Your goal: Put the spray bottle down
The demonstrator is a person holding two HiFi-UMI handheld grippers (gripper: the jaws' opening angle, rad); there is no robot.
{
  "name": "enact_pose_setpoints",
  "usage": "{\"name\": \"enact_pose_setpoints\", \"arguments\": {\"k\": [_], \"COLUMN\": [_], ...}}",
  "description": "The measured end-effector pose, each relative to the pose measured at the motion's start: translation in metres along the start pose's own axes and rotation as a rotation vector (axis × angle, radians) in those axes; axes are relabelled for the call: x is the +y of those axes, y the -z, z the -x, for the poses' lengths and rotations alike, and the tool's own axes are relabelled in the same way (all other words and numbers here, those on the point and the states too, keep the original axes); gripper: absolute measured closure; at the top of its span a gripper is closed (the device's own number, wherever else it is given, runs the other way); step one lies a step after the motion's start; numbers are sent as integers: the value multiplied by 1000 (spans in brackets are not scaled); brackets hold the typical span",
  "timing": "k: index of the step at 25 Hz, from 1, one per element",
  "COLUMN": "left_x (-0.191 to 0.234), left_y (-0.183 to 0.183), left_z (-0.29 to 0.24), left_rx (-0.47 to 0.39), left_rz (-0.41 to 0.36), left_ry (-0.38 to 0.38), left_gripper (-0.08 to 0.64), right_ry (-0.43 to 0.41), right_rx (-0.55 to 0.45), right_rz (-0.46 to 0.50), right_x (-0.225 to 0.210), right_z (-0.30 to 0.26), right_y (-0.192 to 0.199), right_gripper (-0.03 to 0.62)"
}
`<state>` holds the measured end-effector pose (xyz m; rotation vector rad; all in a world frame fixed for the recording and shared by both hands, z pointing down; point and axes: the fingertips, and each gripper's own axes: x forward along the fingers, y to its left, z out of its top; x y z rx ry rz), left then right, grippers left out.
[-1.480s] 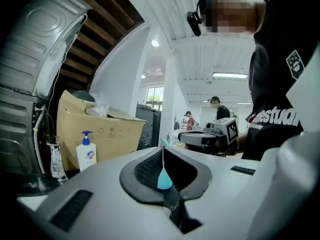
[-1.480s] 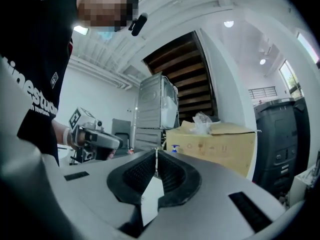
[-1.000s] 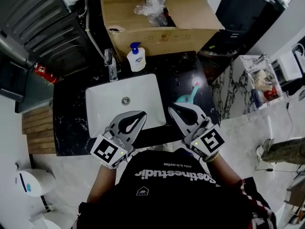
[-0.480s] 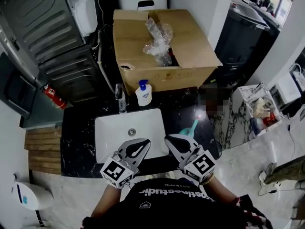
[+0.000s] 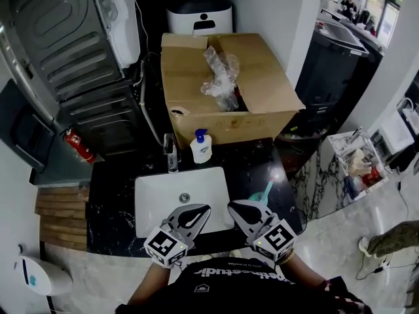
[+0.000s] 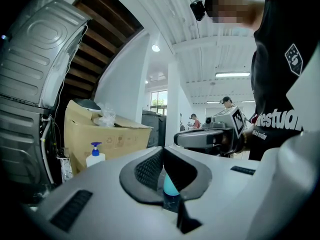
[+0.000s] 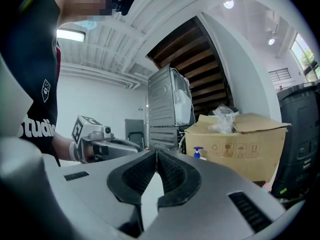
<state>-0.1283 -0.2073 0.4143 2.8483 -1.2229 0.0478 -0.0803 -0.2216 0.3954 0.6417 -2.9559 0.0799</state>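
Standing on the black counter [image 5: 111,201], right of the white basin [image 5: 154,201] and toward the counter's front right corner: spray bottle [image 5: 263,191], teal, slim and tapering at the top, lower part hidden behind the right gripper [image 5: 243,209]. Held by neither tool. Right gripper's jaws pressed together, nothing between them. Left gripper [image 5: 194,214] likewise closed tip to tip and empty, over the basin's front edge, with a sliver of the bottle's teal showing past its pads [image 6: 147,169]. Soap pump bottle [image 5: 201,148] upright at the counter's back edge, just beside the tap [image 5: 171,154].
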Motion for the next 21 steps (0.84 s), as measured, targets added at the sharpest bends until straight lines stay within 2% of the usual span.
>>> {"name": "enact_pose_setpoints", "arguments": {"k": [4,9,21], "left_x": [3,7,12], "left_y": [1,-2,2], "left_z": [-1,-1,-1], "left_rx": [0,-27,-16], "left_rz": [10,68,64], "left_ry": [-10,2,-6], "left_gripper": [543,543,543], "right_ry": [4,9,12], "right_rx": [-3,1,-8], "right_rz": [-5,-12,-13], "right_x": [-3,-5,-6], "right_z": [0,-2,-5], "right_y": [0,2,2], "right_gripper": [546,546,546]}}
